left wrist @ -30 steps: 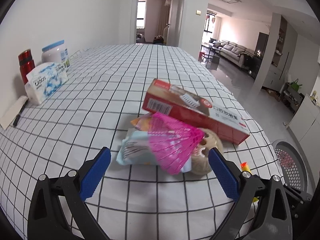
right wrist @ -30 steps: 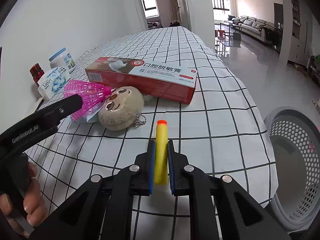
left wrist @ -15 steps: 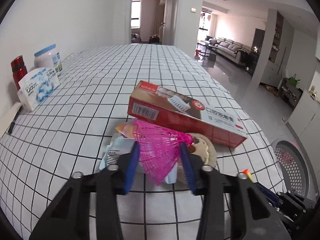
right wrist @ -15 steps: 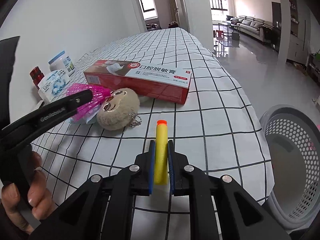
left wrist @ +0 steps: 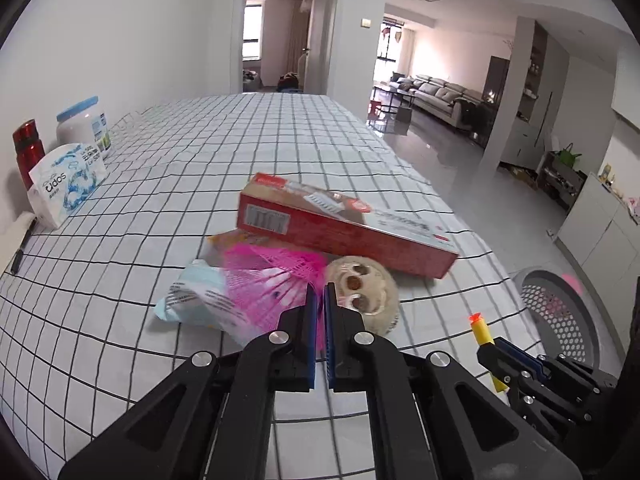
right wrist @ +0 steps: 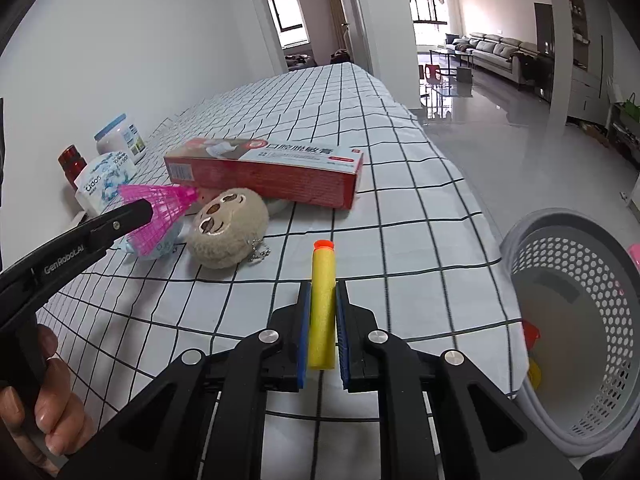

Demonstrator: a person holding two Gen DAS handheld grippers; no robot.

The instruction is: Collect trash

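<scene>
Two grippers. Left gripper (left wrist: pixel 320 292) clenched on the pink shuttlecock (left wrist: pixel 264 280), jaws pinching its skirt; the right view shows that gripper (right wrist: pixel 146 210) coming in from the left edge with a hand (right wrist: pixel 44 404) on the handle. Right gripper (right wrist: pixel 322 292) clamped on one yellow foam dart (right wrist: pixel 323 300), orange tip up; in the left view the dart (left wrist: pixel 482 334) pokes up at lower right.

On the checked tablecloth (left wrist: pixel 240 136), mid frame: one red toothpaste box (left wrist: pixel 344 224), one plush sloth head (left wrist: pixel 366 292) with keychain just in front of it, one pale blue wrapper (left wrist: pixel 192 296) under the shuttlecock, one orange wrapper (left wrist: pixel 228 238) tucked under the box edge. The plush touches the shuttlecock's cork end, so the pile is crowded there.

Upper left by the wall: one white jar (left wrist: pixel 82 124), one red bottle (left wrist: pixel 28 148), one tissue pack (left wrist: pixel 66 182), one pen (left wrist: pixel 24 246).

One grey basket (right wrist: pixel 576 320) at lower right, off the table edge. The right view shows inside it: red and yellow bits low on the left wall, something pink at the rim. The left view shows only its rim (left wrist: pixel 560 304) and pink blur. The orange wrapper and pen show in the left view only.
</scene>
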